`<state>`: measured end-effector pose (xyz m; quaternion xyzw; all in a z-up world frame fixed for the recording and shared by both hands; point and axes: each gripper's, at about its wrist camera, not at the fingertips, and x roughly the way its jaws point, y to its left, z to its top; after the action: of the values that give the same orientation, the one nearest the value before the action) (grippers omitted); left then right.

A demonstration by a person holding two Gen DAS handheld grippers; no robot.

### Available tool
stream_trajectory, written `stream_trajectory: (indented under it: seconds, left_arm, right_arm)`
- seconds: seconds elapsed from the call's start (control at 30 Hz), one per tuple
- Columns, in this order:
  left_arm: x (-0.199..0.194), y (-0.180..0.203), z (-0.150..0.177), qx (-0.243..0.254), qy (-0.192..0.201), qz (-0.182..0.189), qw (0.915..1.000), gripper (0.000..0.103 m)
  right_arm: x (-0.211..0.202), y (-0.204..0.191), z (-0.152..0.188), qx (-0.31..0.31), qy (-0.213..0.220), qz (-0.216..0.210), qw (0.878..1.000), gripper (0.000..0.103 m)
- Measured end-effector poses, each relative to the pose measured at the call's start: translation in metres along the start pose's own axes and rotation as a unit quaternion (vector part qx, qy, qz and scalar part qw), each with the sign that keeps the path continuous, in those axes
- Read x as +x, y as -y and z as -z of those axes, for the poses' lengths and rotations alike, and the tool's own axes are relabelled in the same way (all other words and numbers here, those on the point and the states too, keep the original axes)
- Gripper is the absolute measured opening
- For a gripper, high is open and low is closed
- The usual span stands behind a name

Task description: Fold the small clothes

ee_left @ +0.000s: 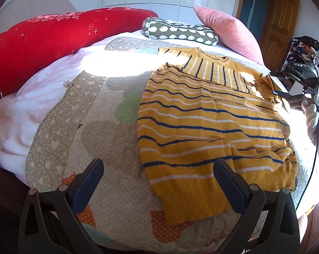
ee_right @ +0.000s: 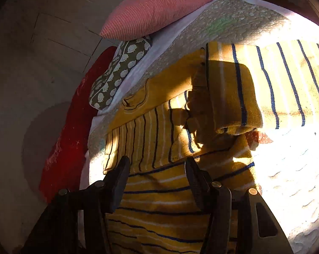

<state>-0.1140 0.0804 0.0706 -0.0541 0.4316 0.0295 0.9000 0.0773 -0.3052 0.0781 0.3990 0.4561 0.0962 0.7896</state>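
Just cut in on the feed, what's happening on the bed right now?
A person with two handheld grippers is folding a yellow striped sweater spread on the quilt. One sleeve is already folded across the chest. The left gripper hovers open near the sweater's hem, gripping nothing. The right gripper is open too, low over the sweater by the bunched other sleeve. Pillows lie at the head.

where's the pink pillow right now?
The pink pillow lies at the far end of the bed, upper right in the left wrist view, just right of the hedgehog-print cushion and beyond the yellow striped sweater.
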Motion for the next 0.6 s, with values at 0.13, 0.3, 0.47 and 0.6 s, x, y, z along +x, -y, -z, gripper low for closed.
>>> stream_trajectory:
  seconds: [0.13,0.3,0.47,0.6]
  left_arm:
    - [-0.002,-0.018,0.001,-0.016,0.008,0.006,0.9998,0.103]
    - [-0.005,-0.021,0.002,-0.012,0.018,0.015,0.9997,0.103]
    - [-0.005,-0.020,0.001,-0.005,0.024,0.023,0.9994,0.103]
    - [-0.003,-0.028,0.001,-0.017,0.019,0.030,0.9992,0.103]
  right_arm:
    - [0.019,0.024,0.016,0.038,-0.007,0.030,0.999,0.058]
    - [0.027,0.027,-0.001,0.055,0.023,0.104,0.993,0.058]
    - [0.051,0.014,-0.036,0.038,0.052,0.142,0.988,0.057]
    - [0.066,0.006,-0.046,0.019,0.058,0.153,0.986,0.008]
